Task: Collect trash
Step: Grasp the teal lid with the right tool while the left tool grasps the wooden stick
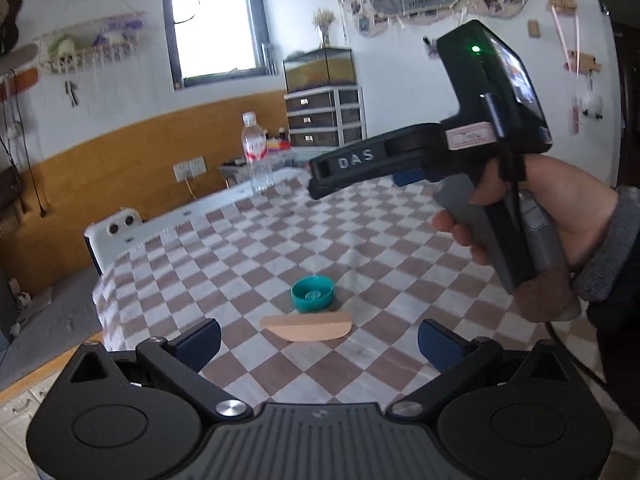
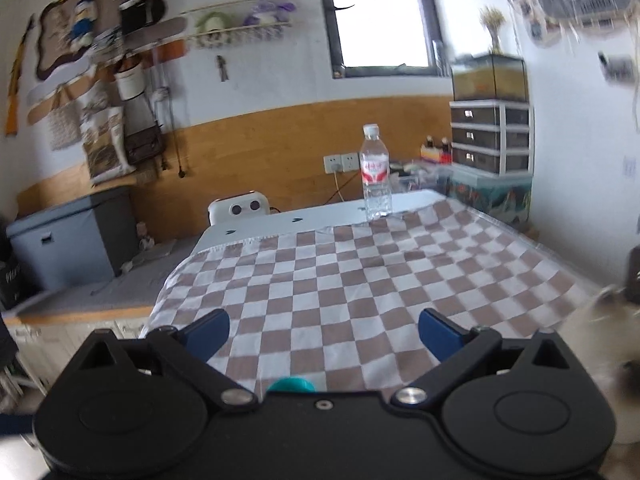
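Observation:
A teal bottle cap (image 1: pixel 313 294) lies open side up on the checkered tablecloth (image 1: pixel 248 248). Touching its near side is a flat tan wooden piece (image 1: pixel 307 326). My left gripper (image 1: pixel 320 340) is open just behind them, with nothing between its blue pads. The right gripper is held by a hand (image 1: pixel 560 232) above the table on the right, seen from the side. In the right wrist view my right gripper (image 2: pixel 324 332) is open and empty over the cloth, and the teal cap (image 2: pixel 291 384) peeks out just below its body. A clear water bottle (image 1: pixel 256 152) (image 2: pixel 375 172) stands upright at the far edge.
A white device with two round holes (image 2: pixel 240 208) sits past the table's far left corner. A drawer unit (image 2: pixel 492 136) with a glass tank on top stands at the back right. A grey bin (image 2: pixel 72 236) is on the floor at the left. A blurred pale object (image 2: pixel 600 320) lies at the right edge.

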A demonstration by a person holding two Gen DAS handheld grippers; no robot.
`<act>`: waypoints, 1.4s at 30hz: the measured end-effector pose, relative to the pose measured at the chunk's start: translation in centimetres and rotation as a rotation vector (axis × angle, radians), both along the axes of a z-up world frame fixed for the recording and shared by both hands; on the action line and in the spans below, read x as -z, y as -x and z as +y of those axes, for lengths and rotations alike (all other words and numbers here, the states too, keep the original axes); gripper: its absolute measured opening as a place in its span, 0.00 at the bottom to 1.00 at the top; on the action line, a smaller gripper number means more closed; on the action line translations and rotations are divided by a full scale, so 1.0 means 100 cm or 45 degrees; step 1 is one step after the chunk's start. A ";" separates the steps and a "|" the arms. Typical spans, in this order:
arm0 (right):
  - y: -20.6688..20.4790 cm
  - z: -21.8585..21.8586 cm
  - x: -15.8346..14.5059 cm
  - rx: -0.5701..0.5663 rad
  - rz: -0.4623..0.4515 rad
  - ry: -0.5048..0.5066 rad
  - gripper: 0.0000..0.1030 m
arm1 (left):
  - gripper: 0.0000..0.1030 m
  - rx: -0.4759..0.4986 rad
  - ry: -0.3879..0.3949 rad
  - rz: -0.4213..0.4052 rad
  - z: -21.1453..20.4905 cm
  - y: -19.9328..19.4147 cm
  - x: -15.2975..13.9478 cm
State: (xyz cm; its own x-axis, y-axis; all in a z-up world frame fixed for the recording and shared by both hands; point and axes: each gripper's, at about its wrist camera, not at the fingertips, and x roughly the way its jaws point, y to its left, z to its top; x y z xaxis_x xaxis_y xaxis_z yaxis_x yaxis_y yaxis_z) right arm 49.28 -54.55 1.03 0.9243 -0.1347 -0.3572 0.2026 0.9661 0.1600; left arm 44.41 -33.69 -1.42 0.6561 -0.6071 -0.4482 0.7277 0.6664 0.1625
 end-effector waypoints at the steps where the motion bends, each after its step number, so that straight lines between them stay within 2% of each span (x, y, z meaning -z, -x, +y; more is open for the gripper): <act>1: -0.007 -0.002 0.008 -0.009 0.002 -0.026 0.97 | 1.00 0.006 -0.016 0.002 -0.004 -0.006 0.005; 5: -0.025 -0.010 0.039 -0.033 0.024 -0.065 0.93 | 1.00 0.022 -0.058 0.015 -0.023 -0.028 0.020; 6: -0.031 -0.012 0.043 -0.042 0.077 -0.074 0.90 | 1.00 0.011 -0.066 0.021 -0.028 -0.033 0.023; 10: -0.041 -0.021 0.062 -0.060 0.137 -0.088 0.90 | 1.00 -0.017 -0.084 0.072 -0.047 -0.054 0.035; 15: -0.049 -0.029 0.077 -0.095 0.149 -0.159 0.88 | 1.00 -0.012 -0.166 0.081 -0.070 -0.070 0.048; 19: -0.054 -0.019 0.080 -0.173 0.130 -0.122 0.87 | 1.00 -0.004 -0.223 0.049 -0.078 -0.074 0.053; 23: -0.061 -0.007 0.083 -0.217 0.150 -0.054 0.87 | 1.00 -0.024 -0.226 0.048 -0.080 -0.082 0.053; 26: -0.065 0.001 0.088 -0.228 0.194 0.026 0.79 | 1.00 -0.032 -0.196 0.082 -0.080 -0.089 0.054; 29: -0.067 0.002 0.089 -0.235 0.214 0.029 0.63 | 1.00 -0.040 -0.167 0.116 -0.080 -0.094 0.056; 31: -0.066 0.001 0.089 -0.225 0.225 0.024 0.36 | 1.00 -0.057 -0.146 0.139 -0.079 -0.097 0.057; 32: -0.066 0.000 0.090 -0.220 0.236 0.022 0.29 | 1.00 -0.066 -0.139 0.148 -0.079 -0.098 0.058; 33: -0.066 0.000 0.090 -0.211 0.242 0.023 0.16 | 1.00 -0.072 -0.136 0.151 -0.078 -0.099 0.058; 34: -0.065 -0.001 0.090 -0.203 0.245 0.026 0.11 | 1.00 -0.077 -0.132 0.145 -0.078 -0.099 0.059; 37: -0.064 -0.002 0.088 -0.208 0.241 0.038 0.13 | 1.00 -0.088 -0.126 0.128 -0.078 -0.099 0.059; 39: -0.064 -0.004 0.088 -0.209 0.225 0.009 0.36 | 1.00 -0.086 -0.125 0.130 -0.079 -0.098 0.059; 40: -0.063 -0.005 0.087 -0.216 0.215 -0.012 0.60 | 1.00 -0.079 -0.125 0.131 -0.081 -0.098 0.059; 42: -0.063 -0.003 0.086 -0.246 0.194 -0.030 0.72 | 1.00 -0.066 -0.127 0.127 -0.082 -0.097 0.060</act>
State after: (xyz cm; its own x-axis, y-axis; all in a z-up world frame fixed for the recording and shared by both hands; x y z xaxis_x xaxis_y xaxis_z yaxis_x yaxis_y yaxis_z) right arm 55.55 -54.89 -7.56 0.8674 0.0496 -0.4952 0.0377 0.9856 0.1647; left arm 54.12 -41.93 -7.45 0.6349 -0.5228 -0.5688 0.7083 0.6879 0.1583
